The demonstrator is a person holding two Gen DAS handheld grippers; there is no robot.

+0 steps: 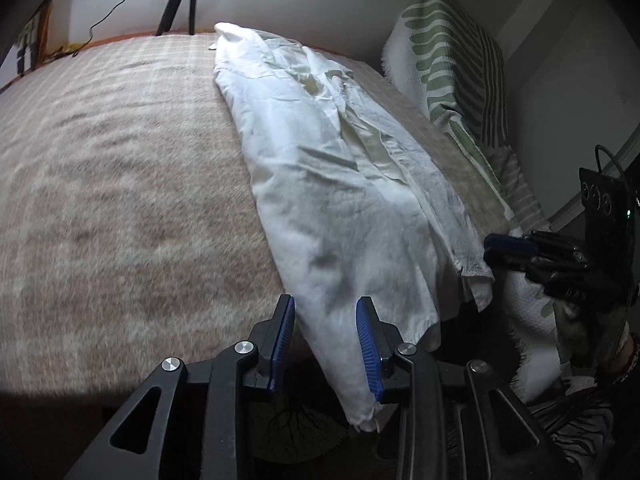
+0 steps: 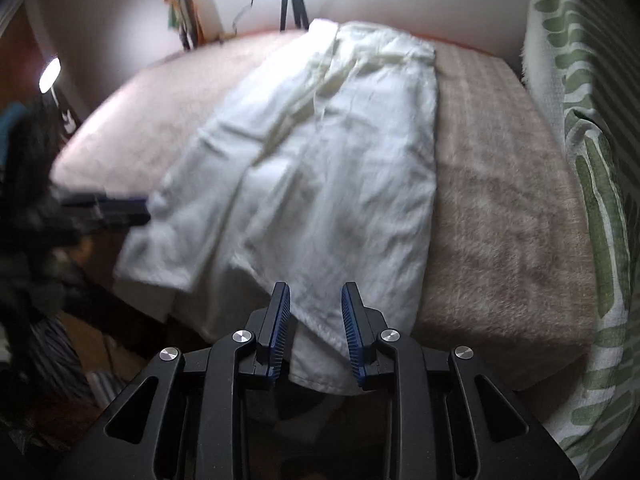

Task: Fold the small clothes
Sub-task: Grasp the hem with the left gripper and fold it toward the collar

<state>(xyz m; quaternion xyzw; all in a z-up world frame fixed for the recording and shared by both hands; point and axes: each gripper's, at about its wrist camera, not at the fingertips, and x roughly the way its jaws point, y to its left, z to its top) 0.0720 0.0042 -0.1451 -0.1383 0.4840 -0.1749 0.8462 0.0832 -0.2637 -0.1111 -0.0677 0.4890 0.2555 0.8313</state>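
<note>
White trousers [image 1: 332,184] lie stretched along a bed covered by a pinkish-beige checked blanket [image 1: 120,160], their leg ends hanging over the near edge. On the left, the left gripper [image 1: 326,320] hovers at that edge with its jaws open, one leg's hem lying between the blue pads without being pinched. To the right, the right gripper [image 2: 315,304] also has its jaws open around the other leg's hem, which droops between them. Further right, a white cushion with a green leaf pattern [image 2: 580,160] stands against the wall beside the bed. A black tripod [image 1: 180,0] stands beyond the far edge.
</note>
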